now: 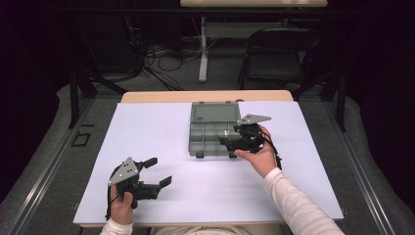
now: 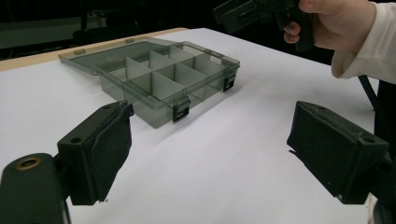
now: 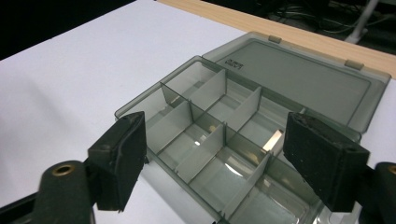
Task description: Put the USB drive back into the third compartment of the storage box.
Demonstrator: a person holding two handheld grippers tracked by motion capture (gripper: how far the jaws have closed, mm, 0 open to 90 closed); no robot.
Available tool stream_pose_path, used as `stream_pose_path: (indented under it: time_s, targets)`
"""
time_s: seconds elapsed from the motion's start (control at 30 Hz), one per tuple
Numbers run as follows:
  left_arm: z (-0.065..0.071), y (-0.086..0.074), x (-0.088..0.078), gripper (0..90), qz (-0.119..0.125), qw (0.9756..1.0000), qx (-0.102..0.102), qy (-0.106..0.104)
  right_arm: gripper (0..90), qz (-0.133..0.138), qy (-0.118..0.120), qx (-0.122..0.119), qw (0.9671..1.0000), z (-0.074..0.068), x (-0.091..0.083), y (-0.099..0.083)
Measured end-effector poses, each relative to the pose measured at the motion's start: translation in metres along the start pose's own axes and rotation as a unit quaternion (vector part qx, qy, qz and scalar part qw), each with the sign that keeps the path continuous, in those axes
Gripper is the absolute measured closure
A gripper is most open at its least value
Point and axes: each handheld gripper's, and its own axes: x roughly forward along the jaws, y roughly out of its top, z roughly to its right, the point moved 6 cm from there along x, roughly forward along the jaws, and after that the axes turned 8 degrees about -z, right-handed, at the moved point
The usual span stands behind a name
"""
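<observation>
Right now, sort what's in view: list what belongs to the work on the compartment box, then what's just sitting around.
In the job:
- grey compartment box, lid open and laid back, compartments look empty
- right tongs, open over the box
- left tongs, open, apart from the box, above the white table sheet

Just about:
- folding chair behind the table
- floor cables

Organizer box (image 1: pixel 208 133): right-hand compartments hidden behind right gripper (image 1: pixel 234 142) in high view; near right corner cut off by bottom edge in right gripper view. Lid lettering (image 3: pixel 235 64) too small to read. Right gripper partly cut off at top edge in left gripper view.
</observation>
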Motion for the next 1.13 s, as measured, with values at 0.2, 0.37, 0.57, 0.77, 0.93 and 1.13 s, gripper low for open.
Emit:
stream_pose_path:
  time_s: [0.2, 0.37, 0.57, 0.77, 0.93, 1.13]
  targets:
    - [0.001, 0.001, 0.003, 13.1, -0.002, 1.0000, 0.005, -0.002, 11.7, -0.011, -0.024, 0.016, 0.9995, -0.006, -0.004, -0.012]
    - [0.001, 0.002, 0.002, 13.1, 0.000, 1.0000, 0.004, -0.004, 2.0, -0.015, -0.020, 0.023, 0.9994, -0.015, -0.012, -0.023]
    - [0.002, 0.001, 0.000, 13.3, 0.000, 1.0000, 0.005, -0.002, 0.0, -0.007, -0.016, 0.010, 0.9998, -0.029, -0.032, -0.035]
    - [0.001, 0.000, 0.001, 13.3, -0.003, 1.0000, 0.004, -0.001, 0.0, 0.005, -0.025, 0.001, 0.9997, -0.033, -0.051, -0.060]
    - [0.001, -0.001, 0.000, 13.3, -0.005, 1.0000, 0.004, 0.000, 0.0, 0.018, -0.022, 0.006, 0.9996, -0.034, -0.065, -0.081]
    - [-0.002, -0.002, 0.002, 13.3, -0.009, 0.9999, -0.004, 0.004, 0.0, 0.030, -0.013, 0.006, 0.9995, -0.035, -0.076, -0.094]
